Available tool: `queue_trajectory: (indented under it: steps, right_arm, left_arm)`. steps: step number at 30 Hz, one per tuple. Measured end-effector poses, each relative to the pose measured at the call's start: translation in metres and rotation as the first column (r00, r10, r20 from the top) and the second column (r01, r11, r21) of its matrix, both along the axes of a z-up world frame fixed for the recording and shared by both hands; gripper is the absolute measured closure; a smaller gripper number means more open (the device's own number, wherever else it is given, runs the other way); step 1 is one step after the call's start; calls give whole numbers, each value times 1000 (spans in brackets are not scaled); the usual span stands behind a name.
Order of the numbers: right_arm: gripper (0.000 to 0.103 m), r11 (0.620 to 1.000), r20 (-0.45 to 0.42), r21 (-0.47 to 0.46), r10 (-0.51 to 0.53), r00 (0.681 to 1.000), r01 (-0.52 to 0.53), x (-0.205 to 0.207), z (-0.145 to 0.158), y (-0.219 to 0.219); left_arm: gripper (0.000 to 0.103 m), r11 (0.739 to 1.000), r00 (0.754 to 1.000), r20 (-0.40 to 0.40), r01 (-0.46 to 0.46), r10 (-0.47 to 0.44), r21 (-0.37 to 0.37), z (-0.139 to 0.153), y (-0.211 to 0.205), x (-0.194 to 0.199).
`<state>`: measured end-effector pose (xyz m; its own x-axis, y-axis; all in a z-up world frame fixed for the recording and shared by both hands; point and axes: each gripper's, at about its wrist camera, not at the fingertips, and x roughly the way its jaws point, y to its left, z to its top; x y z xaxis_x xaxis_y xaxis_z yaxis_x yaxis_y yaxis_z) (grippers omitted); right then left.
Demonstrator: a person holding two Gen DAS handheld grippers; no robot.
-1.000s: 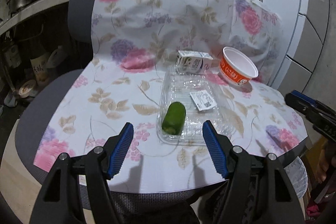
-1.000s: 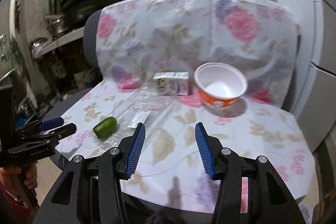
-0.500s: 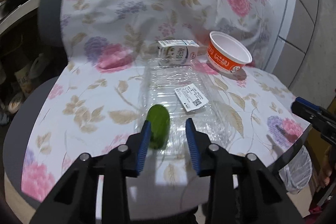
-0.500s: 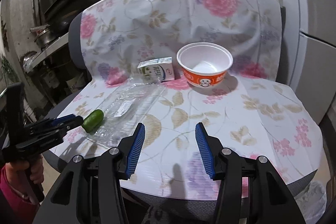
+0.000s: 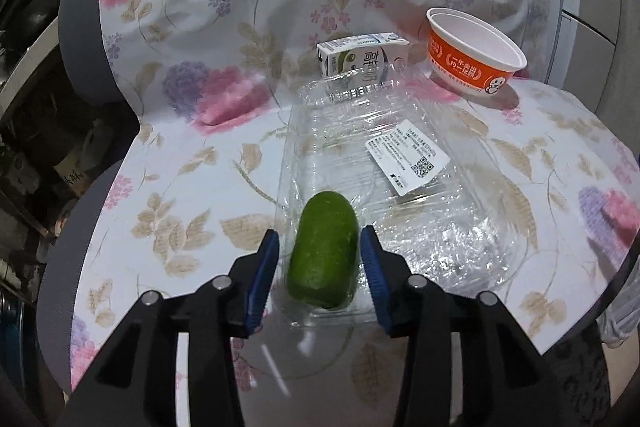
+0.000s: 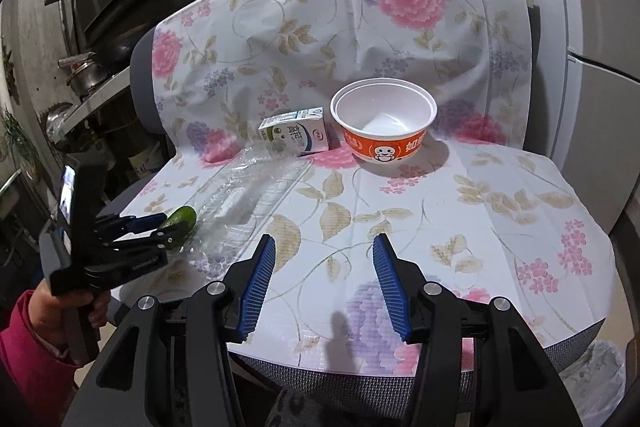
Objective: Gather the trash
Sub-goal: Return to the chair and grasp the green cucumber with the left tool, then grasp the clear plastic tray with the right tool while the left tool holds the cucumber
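A green cucumber piece [image 5: 325, 249] lies at the near end of a clear plastic tray [image 5: 432, 227] on a floral cloth over a chair seat. My left gripper [image 5: 320, 259] is open with its blue pads either side of the cucumber, small gaps showing. It shows from the side in the right wrist view [image 6: 160, 227], around the cucumber [image 6: 182, 220]. A milk carton [image 5: 362, 59] and an orange paper bowl [image 5: 474, 53] stand behind the tray. My right gripper [image 6: 324, 275] is open and empty over the seat's front.
The floral cloth [image 6: 440, 207] covers the chair seat and backrest. Kitchen shelves with pots stand at the left [image 6: 86, 79]. A fridge [image 6: 600, 7] is at the right. A white bag [image 6: 592, 379] hangs below the seat's right front corner.
My left gripper has moved forward and down so its pads flank the cucumber, after narrowing from wide open. My right gripper stayed open and drifted slightly.
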<state>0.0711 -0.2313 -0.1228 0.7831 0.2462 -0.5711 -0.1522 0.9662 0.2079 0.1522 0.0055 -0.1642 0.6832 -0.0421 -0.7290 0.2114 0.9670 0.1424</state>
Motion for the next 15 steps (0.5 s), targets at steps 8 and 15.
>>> queue_trajectory:
  steps: [8,15]
  right_arm:
    - [50,1000,-1,-26,8,1000,-8,1,5,10]
    - [49,996,2,-54,74,997,-74,20,14,41]
  left_arm:
    - [73,972,997,57,-30,45,-232,25,25,-8]
    - [73,953,987,126,-63,104,-297,59,46,-31]
